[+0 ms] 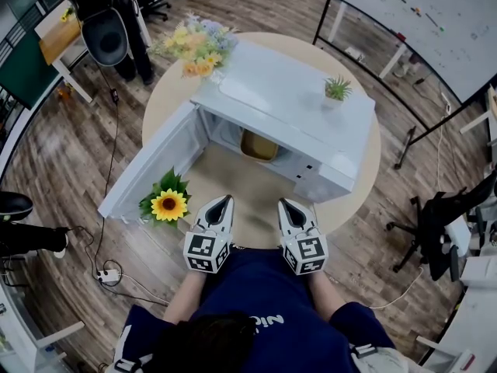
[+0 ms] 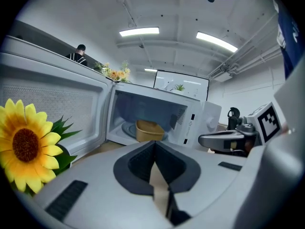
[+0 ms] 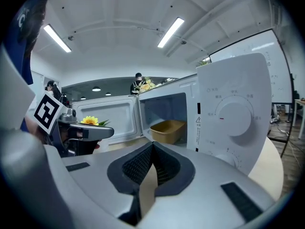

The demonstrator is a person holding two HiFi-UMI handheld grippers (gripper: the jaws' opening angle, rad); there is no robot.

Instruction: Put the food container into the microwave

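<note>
A round beige table (image 1: 359, 179) stands on wood flooring (image 1: 62, 162). The tan food container (image 1: 258, 144) sits inside the open microwave (image 1: 295, 99), ahead of the left gripper (image 1: 224, 200) and right gripper (image 1: 286, 204), both closed and empty.

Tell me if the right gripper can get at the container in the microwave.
Probably yes: the door stands wide open and nothing lies between the right gripper and the container.

light: bright, even, ceiling strips (image 2: 139, 31) | shadows: soft | edges: fisheye warp; dark vignette | focus: sharp
</note>
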